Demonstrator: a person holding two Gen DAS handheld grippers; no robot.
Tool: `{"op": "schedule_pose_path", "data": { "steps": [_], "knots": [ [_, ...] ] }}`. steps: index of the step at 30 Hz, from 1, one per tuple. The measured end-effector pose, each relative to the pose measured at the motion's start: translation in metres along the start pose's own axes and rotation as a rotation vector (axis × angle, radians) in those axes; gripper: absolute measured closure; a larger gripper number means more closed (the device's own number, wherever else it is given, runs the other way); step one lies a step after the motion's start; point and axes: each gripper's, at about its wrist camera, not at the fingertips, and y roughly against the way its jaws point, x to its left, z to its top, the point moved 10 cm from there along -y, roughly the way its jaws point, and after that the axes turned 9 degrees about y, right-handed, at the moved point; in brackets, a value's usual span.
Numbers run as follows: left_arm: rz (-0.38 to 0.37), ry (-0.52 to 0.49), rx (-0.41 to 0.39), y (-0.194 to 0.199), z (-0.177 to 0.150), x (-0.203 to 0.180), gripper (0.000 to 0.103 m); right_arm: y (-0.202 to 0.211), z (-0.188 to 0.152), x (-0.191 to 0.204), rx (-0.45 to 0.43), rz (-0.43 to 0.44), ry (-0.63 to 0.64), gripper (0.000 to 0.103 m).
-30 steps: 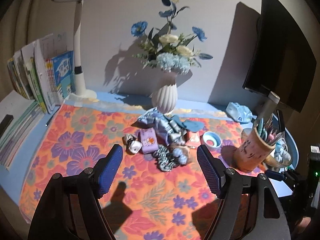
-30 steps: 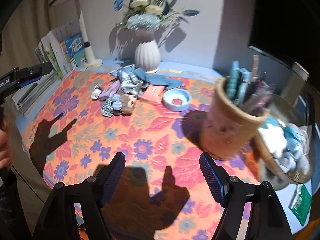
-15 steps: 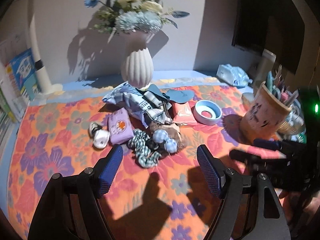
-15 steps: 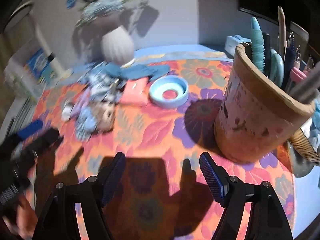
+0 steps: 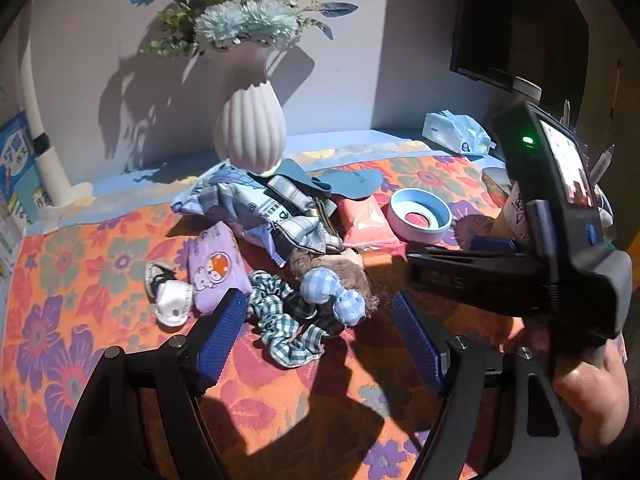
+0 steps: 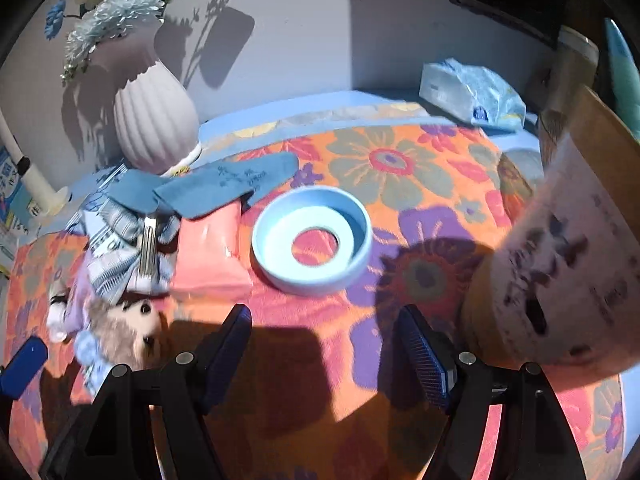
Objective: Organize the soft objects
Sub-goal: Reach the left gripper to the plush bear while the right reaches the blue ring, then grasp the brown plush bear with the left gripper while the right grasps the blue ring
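Vs 1 s ago: both cams have moved in much closer to the pile of soft stuff on the floral cloth (image 5: 120, 264). In the left wrist view the lamp head and the book row have dropped out of frame, the vase (image 5: 250, 128) now fills the top centre, and the right tongs (image 5: 460, 264) have come in from the right, side-on, fingers just past the plush. In the right wrist view the pen cup (image 6: 560, 264) has swung to the far right edge and looks blurred; the blue ring dish (image 6: 312, 240) now sits dead ahead.

Left tongs (image 5: 320, 340) are spread wide, nothing between the pads, low over the cloth just in front of the checked scrunchie (image 5: 288, 328). Right tongs (image 6: 326, 356) are spread too, holding nothing.

Soft pile sits mid-bench, in front of the vase. Brown plush toy (image 5: 344, 268) w/ two pale-blue gingham balls lies on the scrunchie's right side, touching it. Lilac pouch (image 5: 214, 264) w/ a cartoon print is just left of that; a small white sock-like item (image 5: 168, 296) is beside the pouch. Behind them is a crumpled plaid cloth (image 5: 280, 212), w/ flat blue insoles (image 6: 224, 184) on top near the vase. Pink packet (image 6: 210, 252) lies between the cloth and the ring dish, touching neither clearly. Tissue pack (image 6: 472, 96) is at the back right, well apart.
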Motion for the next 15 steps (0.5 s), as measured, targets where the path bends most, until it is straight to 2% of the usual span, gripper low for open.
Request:
{"op": "schedule_pose_path", "data": {
  "steps": [3,11,15],
  "knots": [
    [-0.017,-0.021,0.010,-0.006,-0.003,-0.004,0.029,-0.008,0.004,0.002,0.012,-0.044,0.006,0.029],
    [-0.040,-0.031,0.029,-0.014,-0.005,-0.004,0.030,-0.025,0.025,0.000,-0.002,-0.038,-0.041,0.029],
    [-0.035,-0.049,0.031,-0.015,-0.007,-0.007,0.030,-0.028,0.031,0.004,-0.010,-0.029,0.019,0.037]
  ]
}}
